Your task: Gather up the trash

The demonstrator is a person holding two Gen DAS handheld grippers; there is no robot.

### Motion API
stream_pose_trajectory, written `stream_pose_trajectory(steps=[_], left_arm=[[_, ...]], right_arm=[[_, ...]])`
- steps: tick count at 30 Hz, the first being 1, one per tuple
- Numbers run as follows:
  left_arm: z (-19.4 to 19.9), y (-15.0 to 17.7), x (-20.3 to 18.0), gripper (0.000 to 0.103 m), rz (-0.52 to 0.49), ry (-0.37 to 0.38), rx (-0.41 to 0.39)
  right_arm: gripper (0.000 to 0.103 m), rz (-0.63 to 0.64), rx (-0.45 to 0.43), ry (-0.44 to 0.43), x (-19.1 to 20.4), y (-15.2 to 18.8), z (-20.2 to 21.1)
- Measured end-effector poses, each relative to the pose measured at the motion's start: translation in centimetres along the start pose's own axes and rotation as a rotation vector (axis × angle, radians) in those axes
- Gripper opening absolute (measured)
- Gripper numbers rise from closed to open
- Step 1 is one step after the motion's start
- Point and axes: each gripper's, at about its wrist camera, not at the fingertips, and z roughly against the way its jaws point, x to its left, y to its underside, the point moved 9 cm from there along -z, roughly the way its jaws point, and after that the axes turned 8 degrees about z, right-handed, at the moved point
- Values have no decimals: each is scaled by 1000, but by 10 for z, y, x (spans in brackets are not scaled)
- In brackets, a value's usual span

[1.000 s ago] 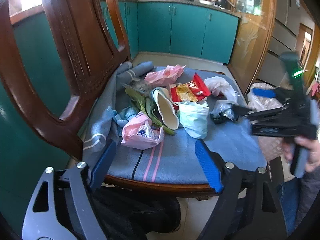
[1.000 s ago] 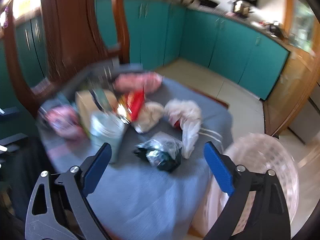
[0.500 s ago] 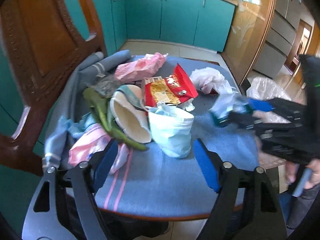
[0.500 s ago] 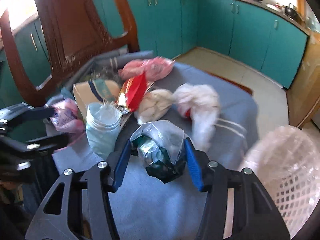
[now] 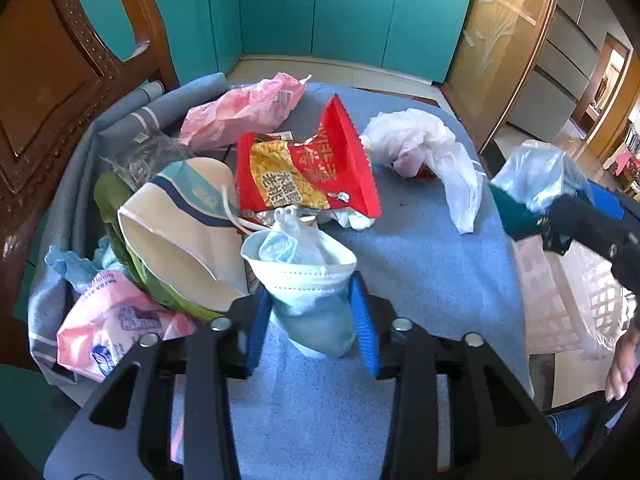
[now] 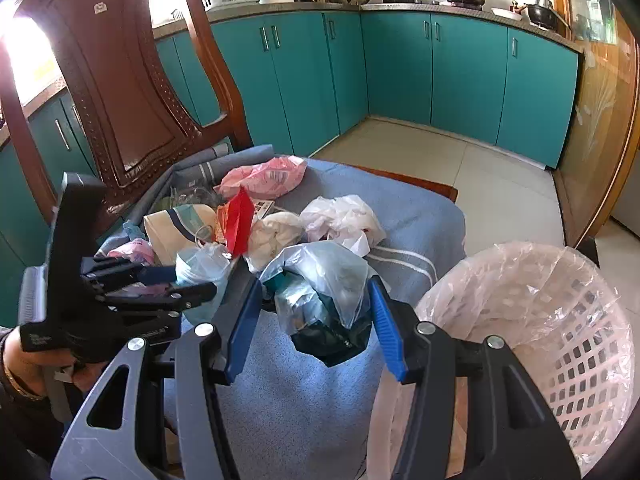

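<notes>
Trash lies on a blue cloth [image 5: 420,264] over a chair seat. My left gripper [image 5: 312,320] is shut on a white and pale blue face mask [image 5: 308,276], which also shows in the right wrist view [image 6: 200,272]. My right gripper [image 6: 316,328] is shut on a clear plastic bag with dark contents [image 6: 320,296] and holds it above the cloth beside the pink basket [image 6: 560,320]. The bag also shows in the left wrist view [image 5: 532,184]. A red snack packet [image 5: 308,172], a white plastic bag [image 5: 424,148], pink bags [image 5: 244,108] and a cream paper cup [image 5: 180,232] lie behind the mask.
The pink lattice basket, lined with clear plastic, stands on the floor right of the chair [image 5: 560,304]. The carved wooden chair back [image 6: 120,92] rises on the left. Teal cabinets [image 6: 400,72] and tiled floor [image 6: 500,184] lie beyond.
My left gripper moved forward and closed on the face mask. My right gripper closed on the clear bag and lifted it toward the basket side.
</notes>
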Motion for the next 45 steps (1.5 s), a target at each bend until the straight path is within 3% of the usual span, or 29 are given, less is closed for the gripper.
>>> stream_pose_trajectory(steps=[3, 11, 16, 21, 27, 32, 36, 38, 39, 40, 45], left_arm=[[13, 1, -1, 31, 4, 26, -21], [79, -7, -14, 30, -26, 85, -150], [101, -18, -50, 30, -82, 164, -207], [99, -27, -115, 30, -156, 286, -199], [75, -10, -205, 30, -252, 447, -98], [47, 7, -253, 31, -321, 501, -21], [32, 15, -269, 36, -343, 506, 7], [30, 16, -267, 49, -340, 506, 10], [28, 14, -265, 63, -334, 510, 8], [30, 11, -262, 69, -320, 509, -6], [42, 1, -235, 74, -275, 474, -46]], right_arm=[[54, -4, -16, 6, -3, -1, 6], [54, -28, -73, 48, -20, -5, 31], [54, -112, -139, 170, -66, 3, 69], [54, -212, -92, 383, -126, 36, 90], [54, -342, -64, 445, -163, 68, 103], [54, -443, -92, 490, -181, 80, 118], [54, -493, -91, 487, -188, 88, 119], [55, -493, -83, 477, -188, 89, 117], [55, -489, -78, 473, -188, 88, 115], [56, -480, -72, 469, -186, 87, 113], [63, -458, -54, 461, -182, 82, 107]])
